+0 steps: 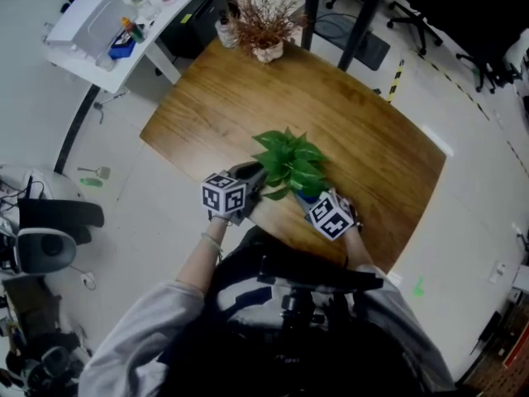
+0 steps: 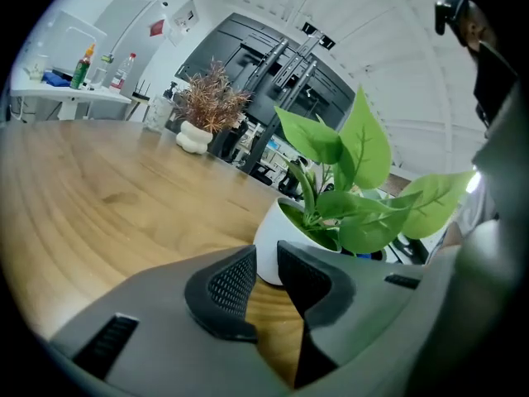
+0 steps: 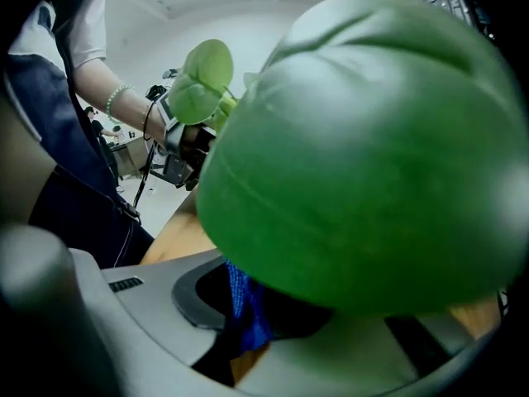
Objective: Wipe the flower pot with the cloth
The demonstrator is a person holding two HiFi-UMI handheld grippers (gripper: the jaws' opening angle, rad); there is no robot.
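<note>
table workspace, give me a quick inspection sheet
surface: wooden table, bare wood around the plants
job's things: white flower pot with a green plant, near the front edge; blue cloth
clutter: dried plant at the far corner
grippers: left gripper empty, slightly apart, beside the flower pot; right gripper shut on the cloth, under a leaf
cables: nothing seen on the table
surroundings: white side table, office chairs
</note>
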